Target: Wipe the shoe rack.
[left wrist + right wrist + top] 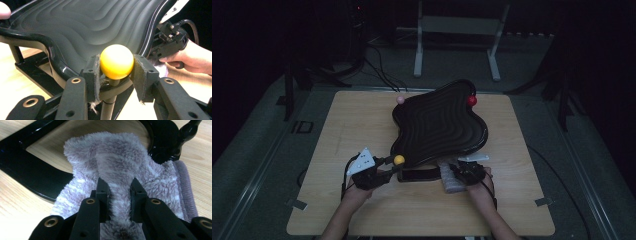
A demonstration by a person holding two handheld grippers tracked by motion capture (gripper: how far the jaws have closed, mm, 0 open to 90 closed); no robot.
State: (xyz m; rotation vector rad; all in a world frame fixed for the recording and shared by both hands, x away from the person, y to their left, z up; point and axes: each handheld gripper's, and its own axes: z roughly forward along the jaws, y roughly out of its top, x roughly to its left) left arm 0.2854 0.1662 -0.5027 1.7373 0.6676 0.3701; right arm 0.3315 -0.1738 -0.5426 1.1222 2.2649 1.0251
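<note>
My left gripper [116,72] clamped the yellow ball knob [116,61] of the black wavy tray [82,22]; right gripper [119,192] pinched the fuzzy cloth [120,162] on the table [15,195].

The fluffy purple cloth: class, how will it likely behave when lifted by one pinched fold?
The fluffy purple cloth will probably flop and drape, since it already bunches softly between the right gripper jaws. Its thick pile suggests good grip, unlikely to slip. Likely light.

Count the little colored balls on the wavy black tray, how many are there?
3. A yellow ball at the wavy black tray's near-left corner, between the left tongs; a pink ball far-left; a red ball far-right. More may be hidden.
</note>
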